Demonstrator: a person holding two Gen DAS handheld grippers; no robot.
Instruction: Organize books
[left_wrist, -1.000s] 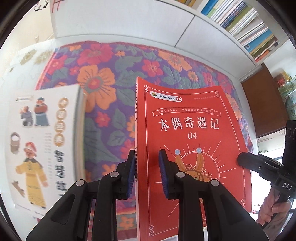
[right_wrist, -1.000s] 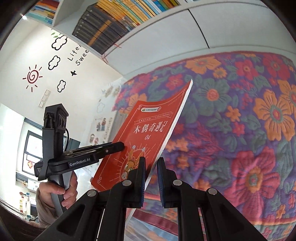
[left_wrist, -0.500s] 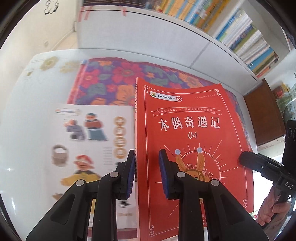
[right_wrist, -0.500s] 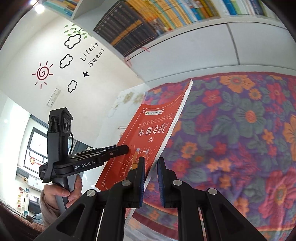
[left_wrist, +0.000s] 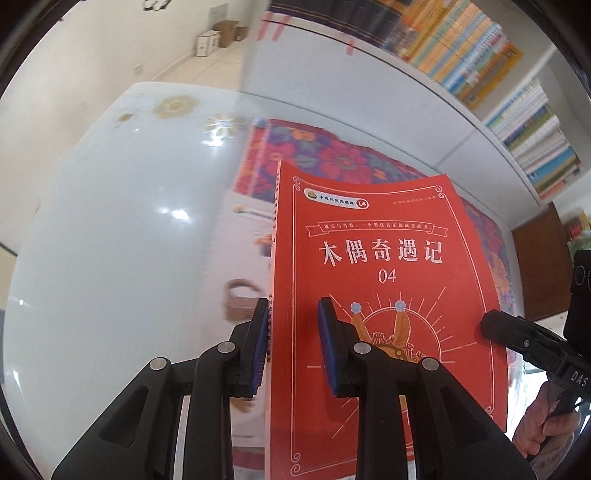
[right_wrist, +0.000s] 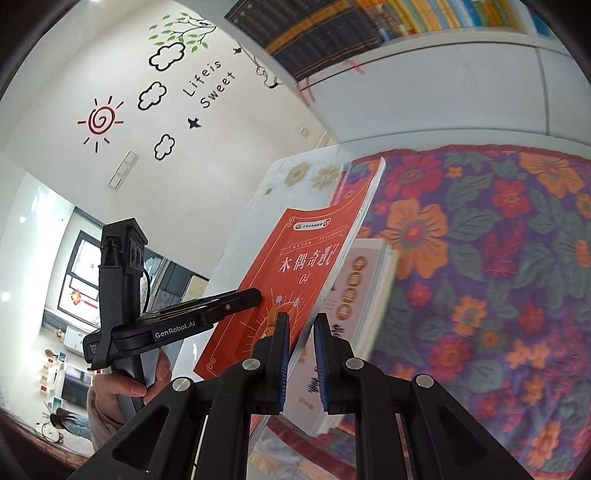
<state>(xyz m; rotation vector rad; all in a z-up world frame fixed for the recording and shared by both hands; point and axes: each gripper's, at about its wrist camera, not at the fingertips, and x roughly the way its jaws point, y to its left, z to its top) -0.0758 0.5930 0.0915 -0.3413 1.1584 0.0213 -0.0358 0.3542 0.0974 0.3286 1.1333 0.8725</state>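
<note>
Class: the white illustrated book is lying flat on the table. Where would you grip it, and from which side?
Grip the white book at its exposed page edge, coming in low from the floral cloth side. It lies flat, so only an edge fits between jaws.

The left gripper clamps the red book at its spine.
</note>
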